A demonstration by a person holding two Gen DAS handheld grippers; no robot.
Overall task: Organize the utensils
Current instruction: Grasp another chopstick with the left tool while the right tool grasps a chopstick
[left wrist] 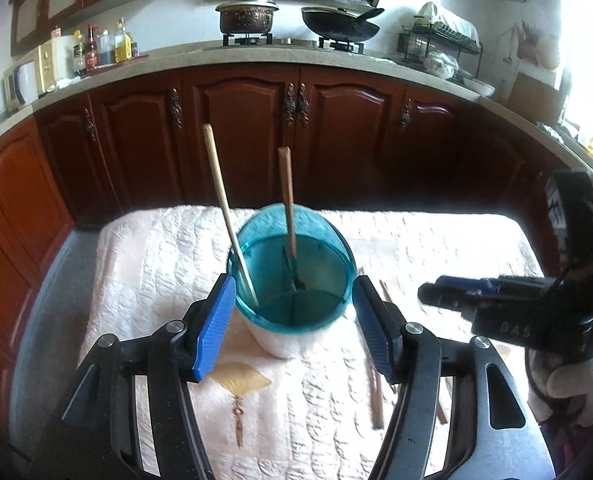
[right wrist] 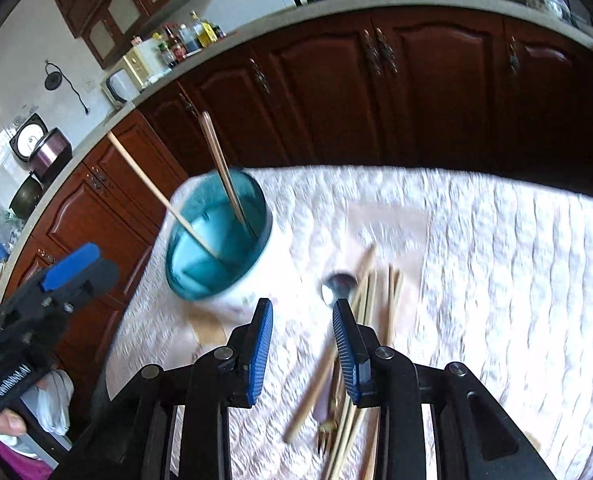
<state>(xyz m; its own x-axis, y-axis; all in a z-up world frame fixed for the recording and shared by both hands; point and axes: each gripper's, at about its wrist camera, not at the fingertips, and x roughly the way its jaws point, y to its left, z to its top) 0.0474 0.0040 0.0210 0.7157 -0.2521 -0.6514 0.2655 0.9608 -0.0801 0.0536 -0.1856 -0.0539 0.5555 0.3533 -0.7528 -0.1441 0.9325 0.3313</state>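
Observation:
A teal-rimmed white utensil cup (left wrist: pixel 292 280) stands on the quilted table. It holds a light chopstick (left wrist: pixel 226 208) and a wooden-handled utensil (left wrist: pixel 288 200). My left gripper (left wrist: pixel 292 320) is open with a finger on each side of the cup, not touching it. My right gripper (right wrist: pixel 302 344) is open and empty above a pile of chopsticks (right wrist: pixel 370 304) and a metal spoon (right wrist: pixel 338 286) lying right of the cup (right wrist: pixel 216 248). The right gripper also shows at the right of the left wrist view (left wrist: pixel 448 296).
A pale quilted cloth (left wrist: pixel 436 248) covers the small table. Dark wooden cabinets (left wrist: pixel 248 128) and a counter with a stove, pots (left wrist: pixel 248 16) and bottles stand behind. Loose chopsticks (left wrist: pixel 376 400) lie on the cloth under my left gripper's right finger.

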